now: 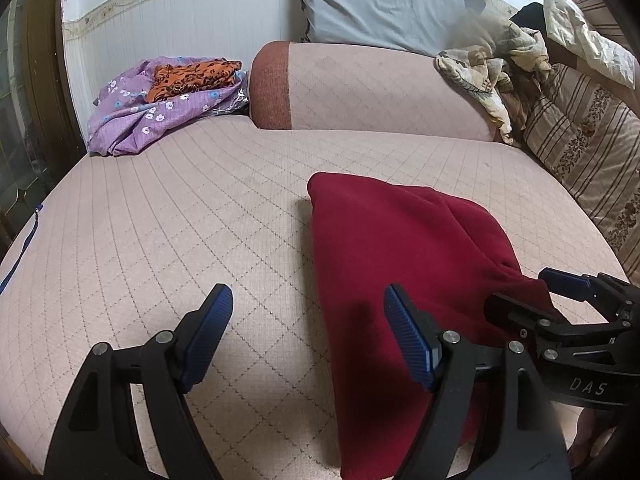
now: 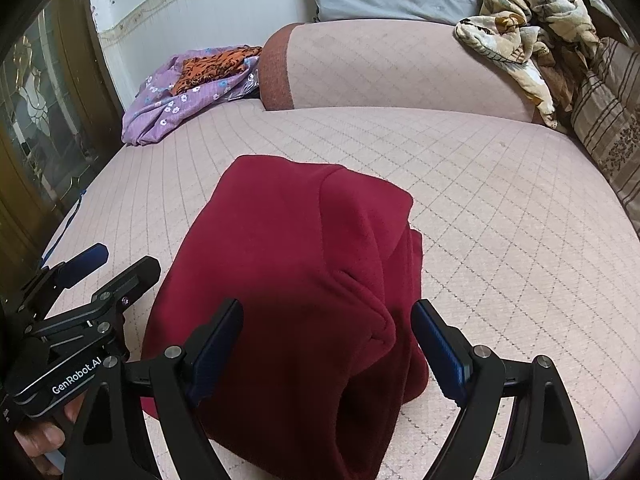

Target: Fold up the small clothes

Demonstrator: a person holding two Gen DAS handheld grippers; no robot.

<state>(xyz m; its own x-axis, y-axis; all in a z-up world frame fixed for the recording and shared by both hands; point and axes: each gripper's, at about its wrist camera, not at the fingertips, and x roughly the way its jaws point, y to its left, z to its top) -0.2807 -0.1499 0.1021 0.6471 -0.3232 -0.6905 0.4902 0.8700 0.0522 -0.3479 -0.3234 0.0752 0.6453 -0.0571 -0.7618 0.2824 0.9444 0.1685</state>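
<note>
1. Centrally, a dark red garment (image 2: 296, 280) lies folded into a thick bundle on a pink quilted bed (image 2: 500, 208), in the lower middle of the right wrist view.
2. The right gripper (image 2: 326, 344) sits low in that frame, its fingers spread wide on either side of the garment's near end, not pinching it.
3. The left gripper (image 1: 306, 336) shows at the bottom of the left wrist view, fingers spread; one finger is over bare bed, the other over the garment's left edge.
4. A purple flowered cloth (image 1: 132, 116) with an orange patterned cloth (image 1: 192, 78) on it lies at upper left.
5. A grey pillow (image 1: 380, 4) leans at top centre.
</note>
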